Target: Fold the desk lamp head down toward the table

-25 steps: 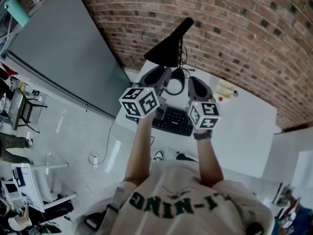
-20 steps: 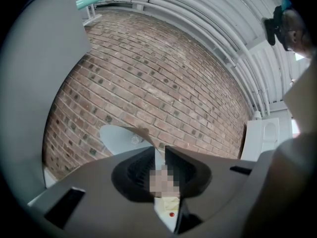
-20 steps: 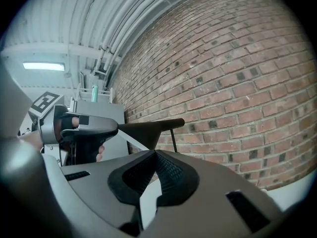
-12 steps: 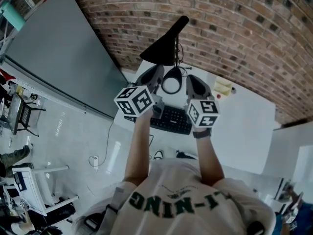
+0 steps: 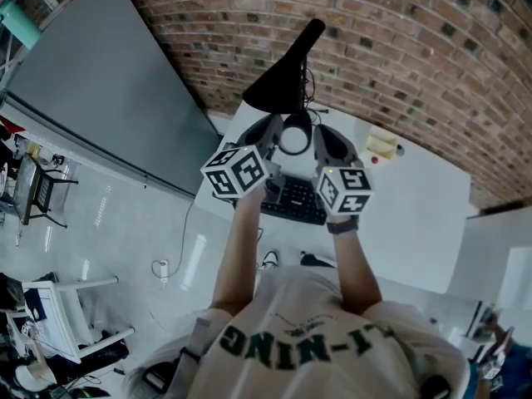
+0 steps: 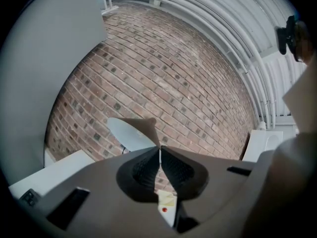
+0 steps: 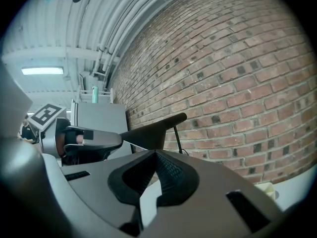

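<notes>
Desk lamp: stands at the far edge of the table, head raised, untouched.
Left gripper: jaws closing, nearly met, nothing between them.
Right gripper: jaws pressed together, empty.
Risk: closed tips pushing on the sloped head may slip off, or tip the lamp onto the keyboard.

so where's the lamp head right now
In the head view the lamp head is top centre, raised over the far edge of the white table by the brick wall, just beyond the keyboard.
</notes>
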